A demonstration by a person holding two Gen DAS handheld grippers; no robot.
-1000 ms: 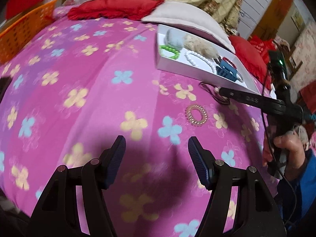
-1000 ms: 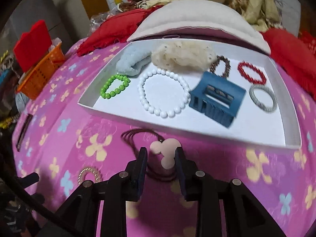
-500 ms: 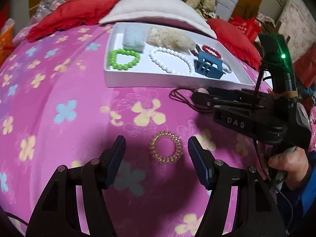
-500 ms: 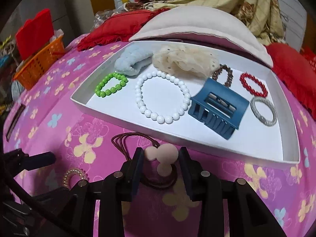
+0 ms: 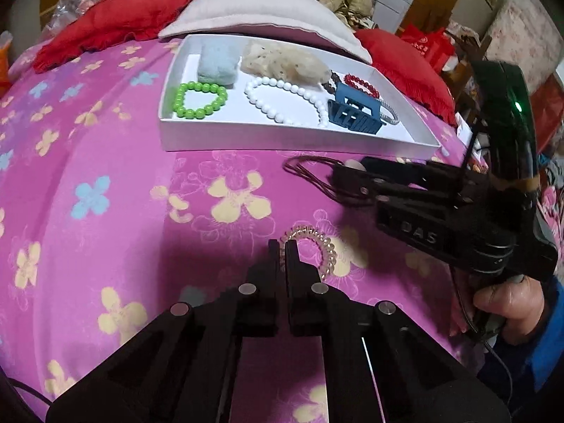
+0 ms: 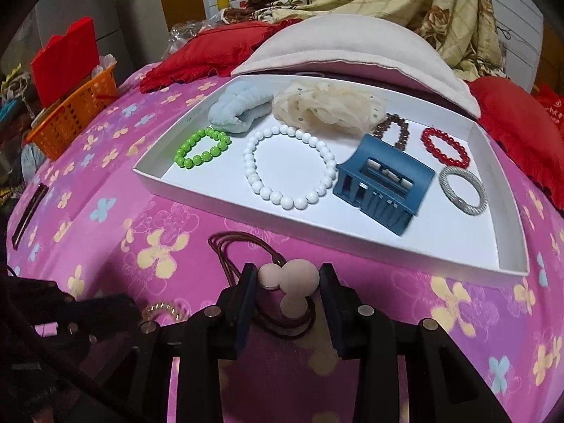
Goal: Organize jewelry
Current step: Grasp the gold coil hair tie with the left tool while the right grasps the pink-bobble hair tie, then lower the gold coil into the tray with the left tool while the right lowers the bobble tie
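Observation:
In the left wrist view my left gripper (image 5: pixel 282 246) is shut on the near-left edge of a gold coil hair tie (image 5: pixel 322 243) lying on the pink flowered bedspread. The tie also shows in the right wrist view as a gold arc (image 6: pixel 165 308). A brown cord hair tie (image 6: pixel 229 243) with a pale pink three-lobed charm (image 6: pixel 296 280) lies in front of the white tray (image 6: pixel 246 208). My right gripper (image 6: pixel 287 269) stands open around the charm, its pads close beside it. The tray holds green, white, brown and red bead bracelets, a blue claw clip and scrunchies.
A grey-white cushion (image 6: pixel 352 46) and red pillows (image 6: pixel 511 116) lie behind the tray. An orange basket (image 6: pixel 74 112) stands at the far left edge of the bed, with a dark flat bar (image 6: pixel 28 218) near it. A hand (image 5: pixel 507 303) holds the right gripper's handle.
The left gripper swung right to the gold hair tie, straddled it, then snapped shut on its edge. The right gripper's jaws widened and slid forward around the pink charm.

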